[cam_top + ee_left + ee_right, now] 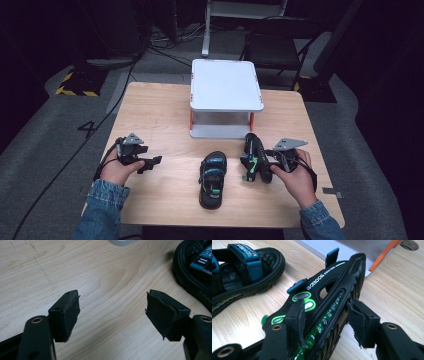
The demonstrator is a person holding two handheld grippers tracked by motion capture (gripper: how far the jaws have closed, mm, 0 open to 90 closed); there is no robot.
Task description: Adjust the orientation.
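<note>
Two black sandals lie on the wooden table. A blue-strapped sandal rests flat near the middle, and its edge shows at the right of the left gripper view. A green-trimmed sandal stands tipped on its side. My right gripper clasps it, one jaw on the upper and the other against the sole's tread. Left of the sandals, my left gripper hovers open over bare wood with nothing between its jaws.
A white two-level shelf with orange posts stands at the table's back middle, just beyond the tipped sandal. Its lower board shows in the right gripper view. A dark chair and cables sit on the floor behind.
</note>
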